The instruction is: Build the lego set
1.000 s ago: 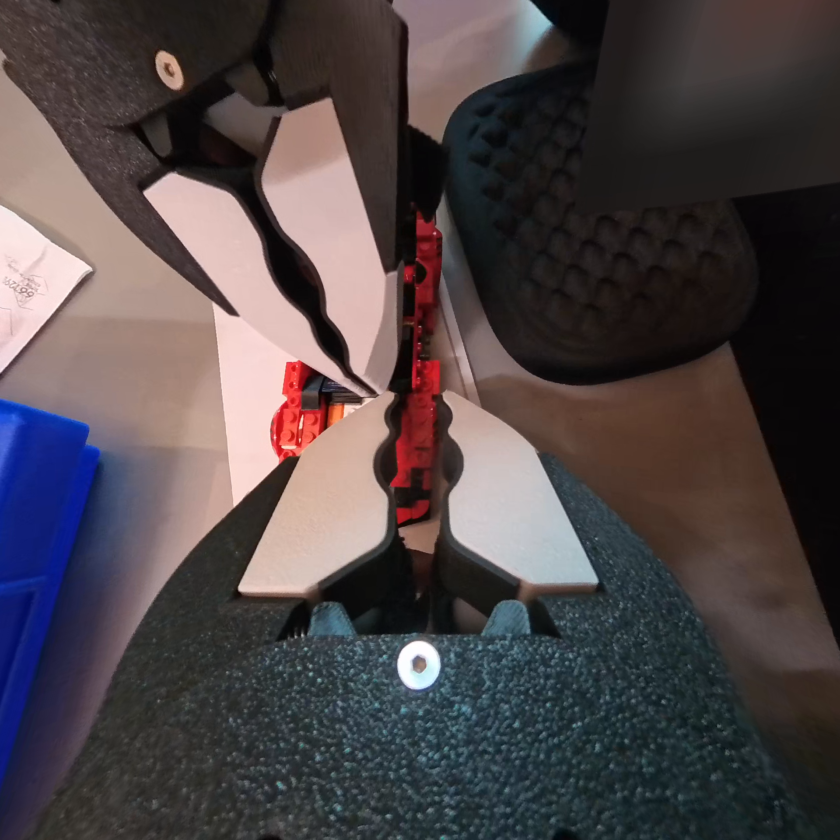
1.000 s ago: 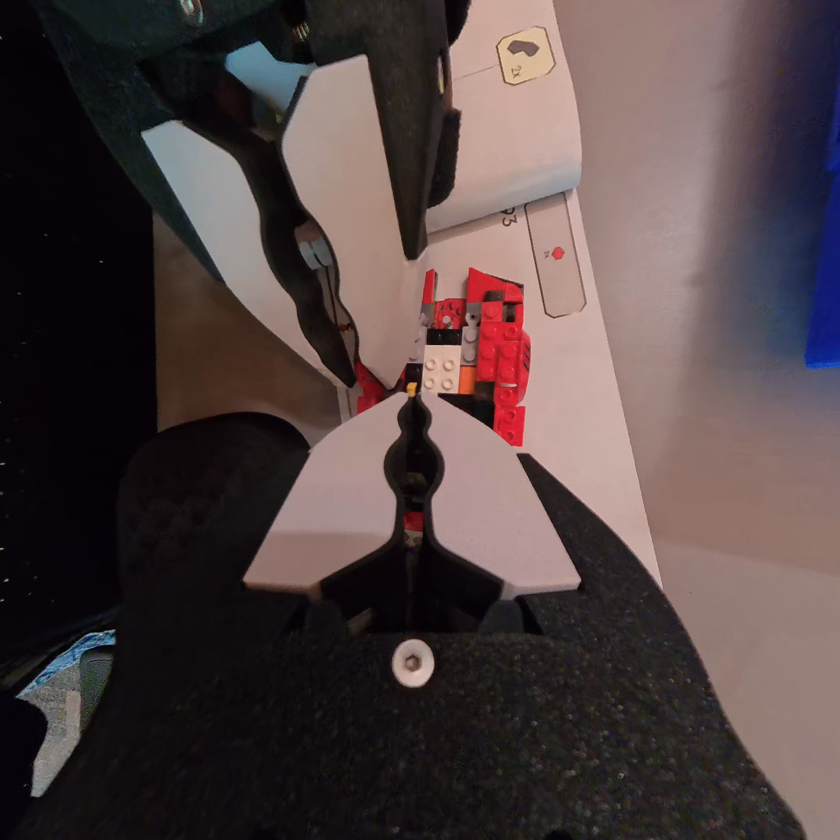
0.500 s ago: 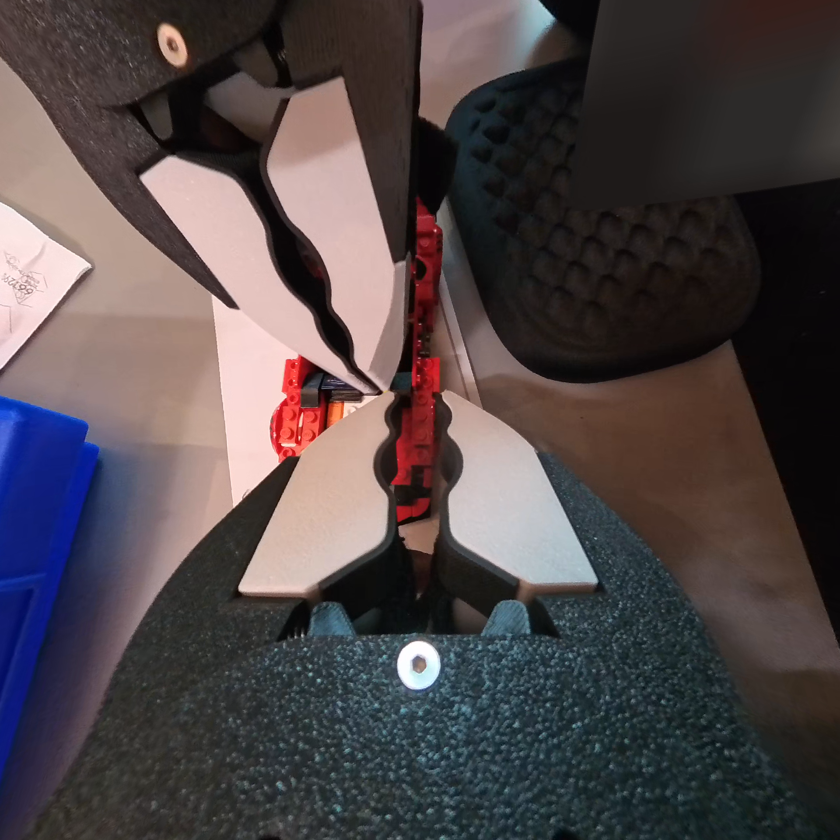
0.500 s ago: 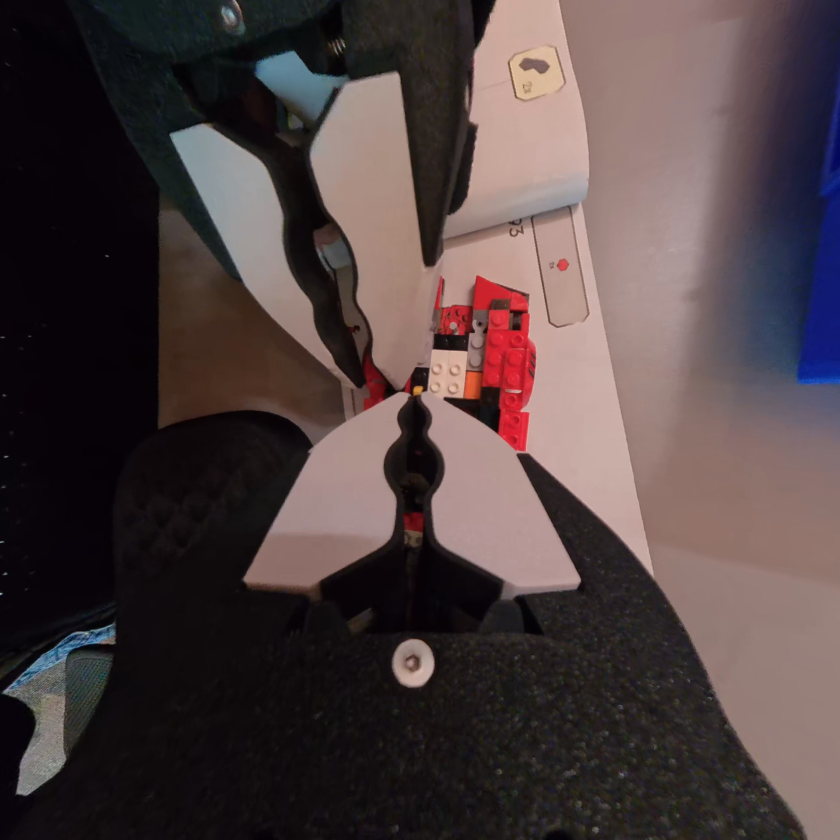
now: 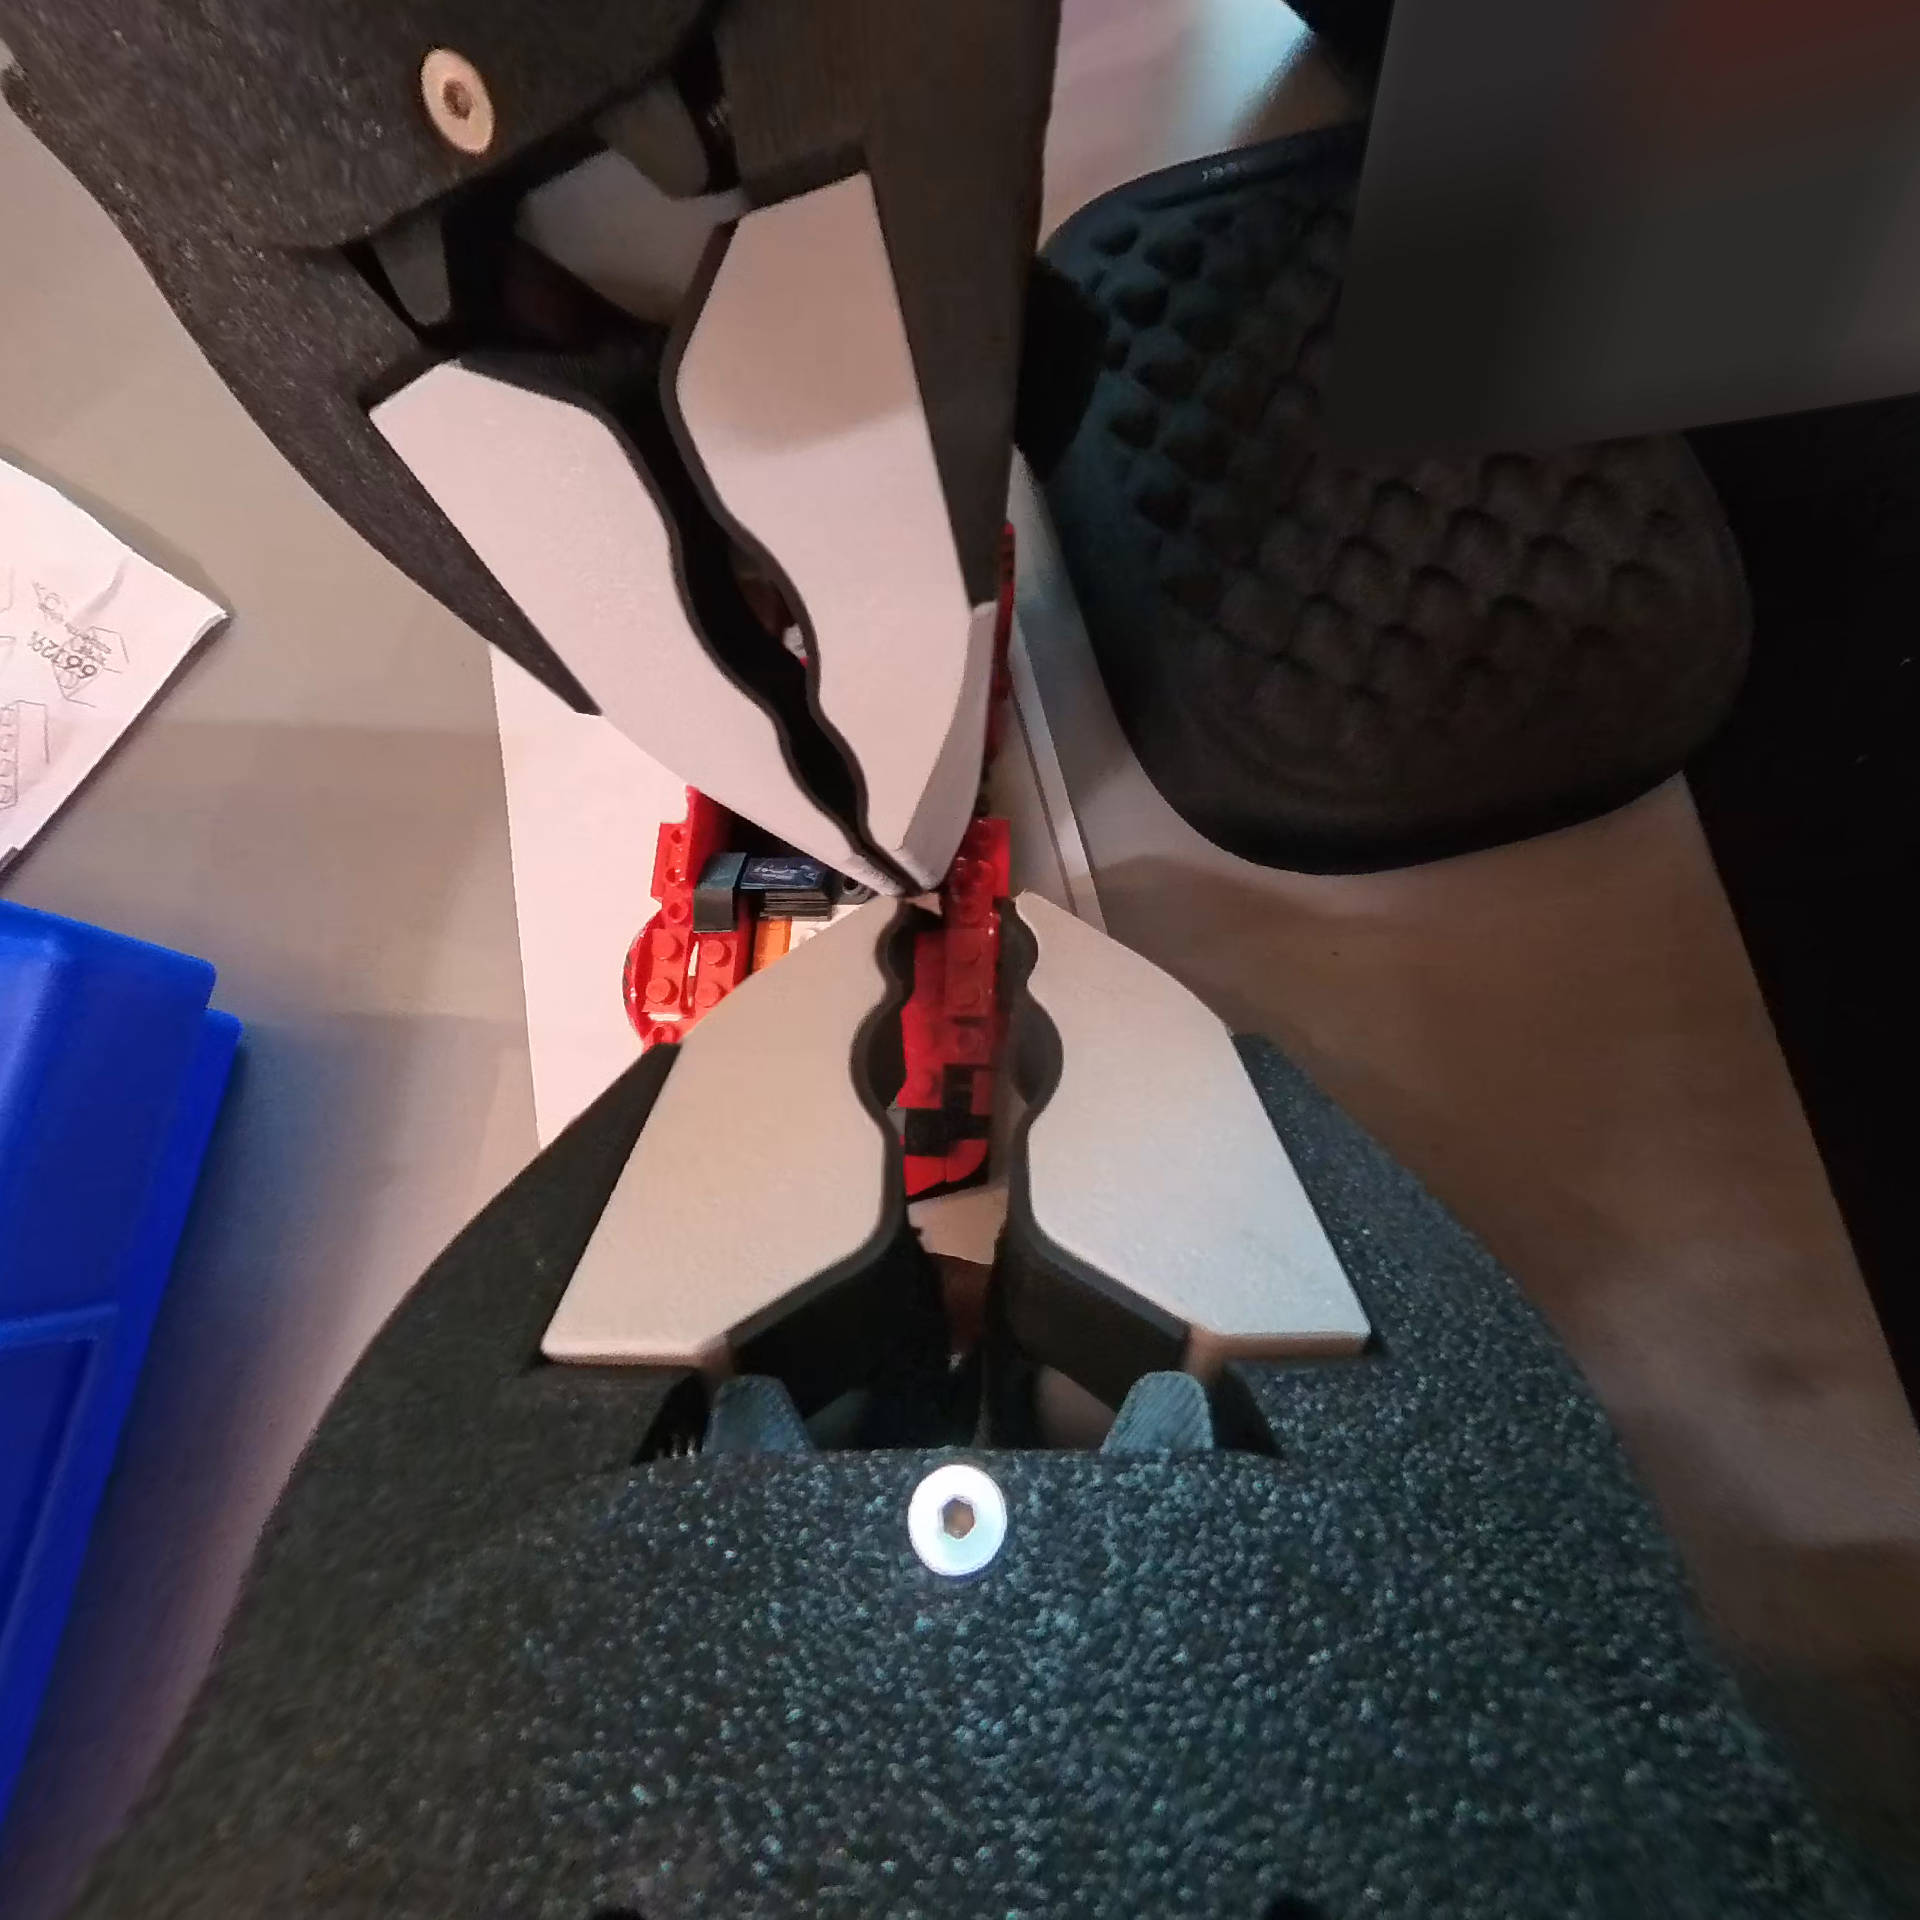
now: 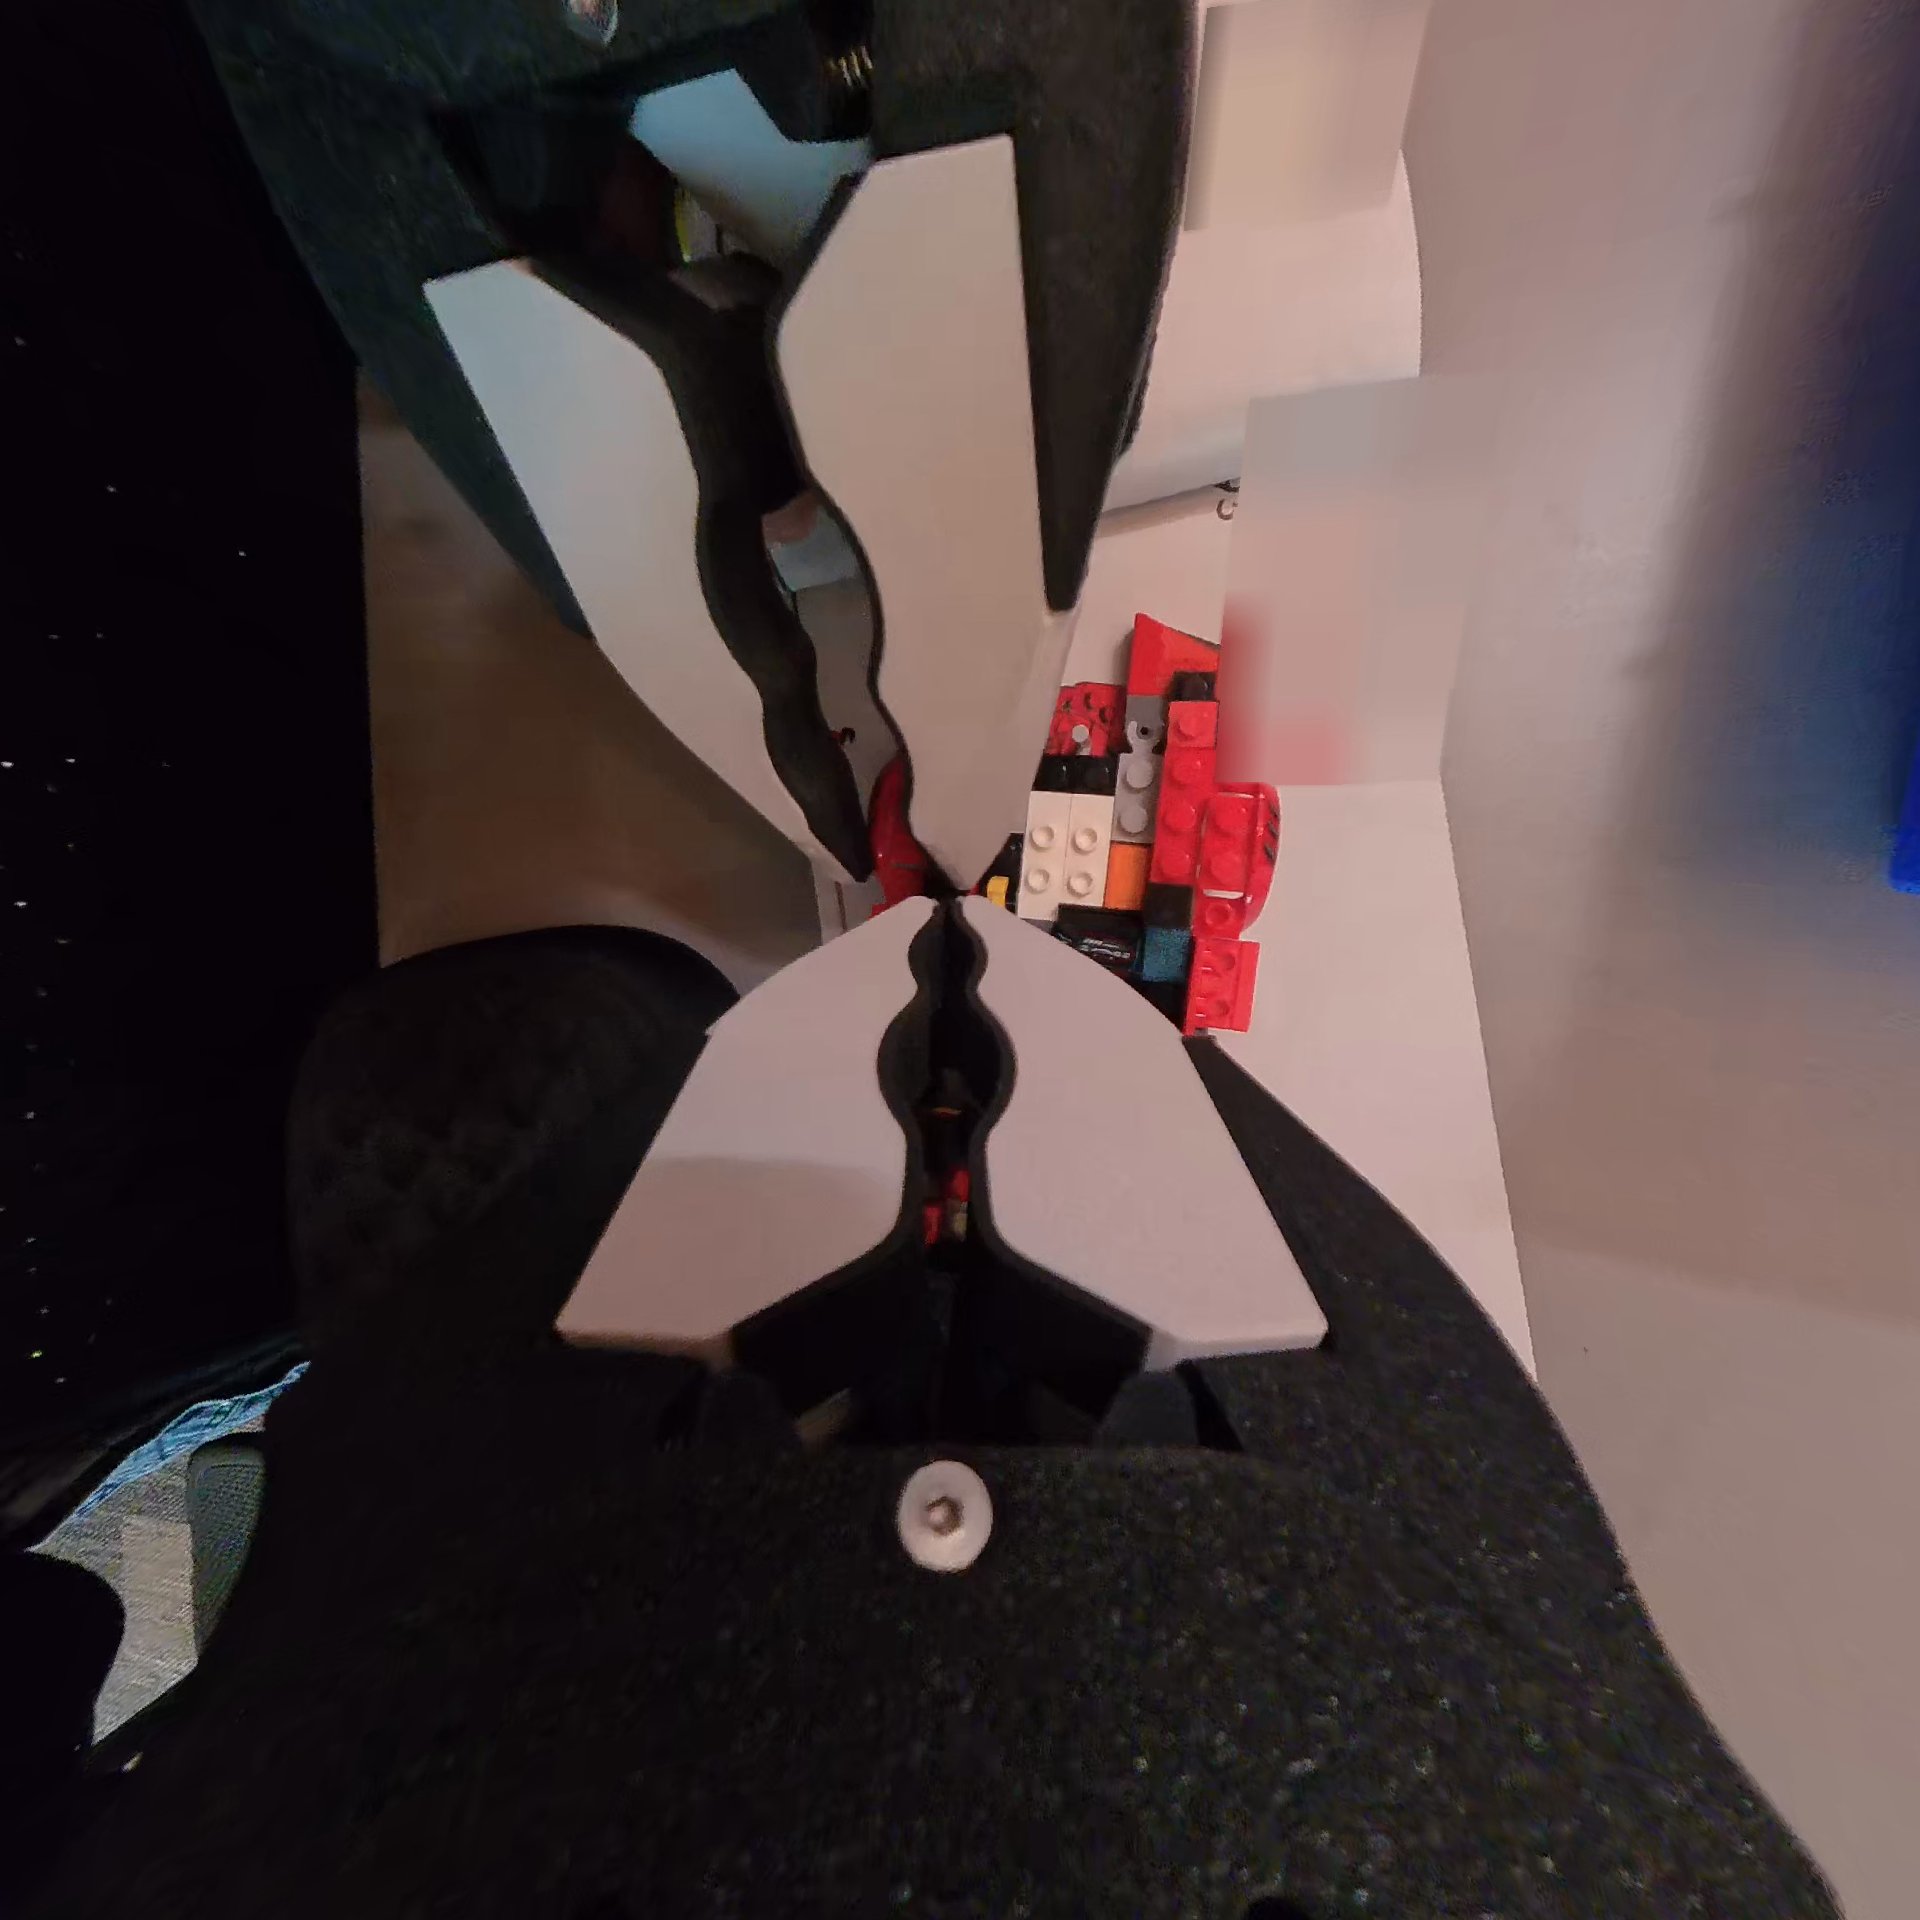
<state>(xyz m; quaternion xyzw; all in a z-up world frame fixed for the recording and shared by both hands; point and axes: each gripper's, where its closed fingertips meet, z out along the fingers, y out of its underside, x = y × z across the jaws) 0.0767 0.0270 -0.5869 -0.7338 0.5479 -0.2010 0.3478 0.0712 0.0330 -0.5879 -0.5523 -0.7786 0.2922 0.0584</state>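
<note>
My left tongs (image 5: 951, 914) are nearly closed and squeeze the red lego car (image 5: 951, 997) by its right side. The car's long side runs straight away from me, near to far. My right tongs (image 6: 943, 909) are closed tight, tips touching, maybe on a tiny yellow piece (image 6: 995, 886); I cannot tell for sure. Their tips sit just beside the car's white bricks, so they are nearest the spot. The car rests on the white booklet (image 5: 582, 831) on the desk (image 5: 312, 831). A blue bin (image 5: 94, 1195) is on the left, a black cushion (image 5: 1403, 582) far right.
</note>
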